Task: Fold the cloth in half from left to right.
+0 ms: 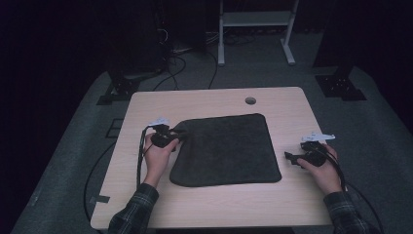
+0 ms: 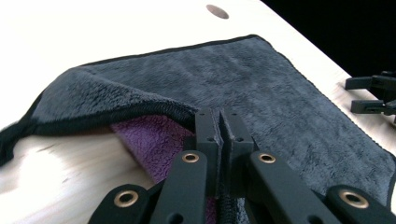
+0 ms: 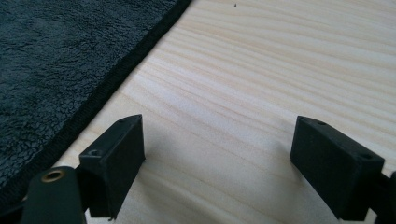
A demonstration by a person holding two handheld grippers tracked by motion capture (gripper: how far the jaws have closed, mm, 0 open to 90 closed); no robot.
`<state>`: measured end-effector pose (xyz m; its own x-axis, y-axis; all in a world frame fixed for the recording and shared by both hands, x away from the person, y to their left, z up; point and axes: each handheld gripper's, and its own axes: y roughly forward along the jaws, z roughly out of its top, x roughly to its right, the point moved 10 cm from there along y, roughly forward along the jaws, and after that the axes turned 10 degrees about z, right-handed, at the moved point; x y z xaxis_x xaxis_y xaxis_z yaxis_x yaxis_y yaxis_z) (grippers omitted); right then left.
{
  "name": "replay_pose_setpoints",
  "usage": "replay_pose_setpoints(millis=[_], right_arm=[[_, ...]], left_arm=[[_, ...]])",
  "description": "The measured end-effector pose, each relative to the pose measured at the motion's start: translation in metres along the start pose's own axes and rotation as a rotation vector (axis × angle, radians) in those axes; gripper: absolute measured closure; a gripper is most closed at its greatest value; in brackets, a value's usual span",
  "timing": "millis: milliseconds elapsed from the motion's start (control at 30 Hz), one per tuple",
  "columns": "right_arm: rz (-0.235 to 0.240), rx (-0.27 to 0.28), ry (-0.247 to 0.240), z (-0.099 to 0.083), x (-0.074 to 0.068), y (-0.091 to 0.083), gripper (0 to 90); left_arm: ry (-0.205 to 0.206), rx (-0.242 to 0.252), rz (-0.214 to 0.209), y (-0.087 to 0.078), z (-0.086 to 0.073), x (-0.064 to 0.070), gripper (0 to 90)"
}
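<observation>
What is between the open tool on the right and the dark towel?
Just bare wooden table. In the right gripper view, the right tool hangs open over plain wood, with the dark towel edge off to one side.

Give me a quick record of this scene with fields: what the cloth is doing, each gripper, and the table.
cloth: dark grey towel spread on the table, its left edge lifted, purple underside showing
left gripper: jaws shut on the towel's left edge
right gripper: jaws open, over bare wood to the right of the towel, apart from it
table: light wood, round hole near the far edge
</observation>
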<state>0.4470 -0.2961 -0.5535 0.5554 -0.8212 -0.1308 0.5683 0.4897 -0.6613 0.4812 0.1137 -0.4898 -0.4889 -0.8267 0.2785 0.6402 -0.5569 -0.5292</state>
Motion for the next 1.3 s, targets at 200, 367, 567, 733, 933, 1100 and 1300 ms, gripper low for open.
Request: replay_pose_setpoints(millis=[200,367,567,733,933,1100,1300], right_arm=[[0.000,0.000,0.000,0.000,0.000,0.000,16.6],[-0.001,0.001,0.000,0.000,0.000,0.000,16.6],[-0.003,-0.001,0.003,-0.001,0.000,0.000,15.4],[-0.005,-0.003,0.004,-0.001,0.000,0.000,14.7],[-0.007,-0.004,0.007,-0.001,0.000,0.001,12.9],[-0.007,-0.005,0.008,-0.001,0.000,0.001,12.8],[-0.007,-0.005,0.008,-0.001,0.000,0.001,12.8]], left_arm=[[0.022,-0.019,-0.032,0.011,0.002,0.016,86.8],[0.030,-0.021,-0.053,0.018,0.005,0.026,86.8],[0.037,-0.028,-0.075,0.028,0.007,0.037,86.8],[0.042,-0.033,-0.097,0.037,0.010,0.048,86.8],[0.060,-0.046,-0.125,0.049,0.010,0.062,86.8],[0.072,-0.054,-0.139,0.058,0.012,0.071,86.7],[0.078,-0.056,-0.153,0.071,0.018,0.084,86.7]])
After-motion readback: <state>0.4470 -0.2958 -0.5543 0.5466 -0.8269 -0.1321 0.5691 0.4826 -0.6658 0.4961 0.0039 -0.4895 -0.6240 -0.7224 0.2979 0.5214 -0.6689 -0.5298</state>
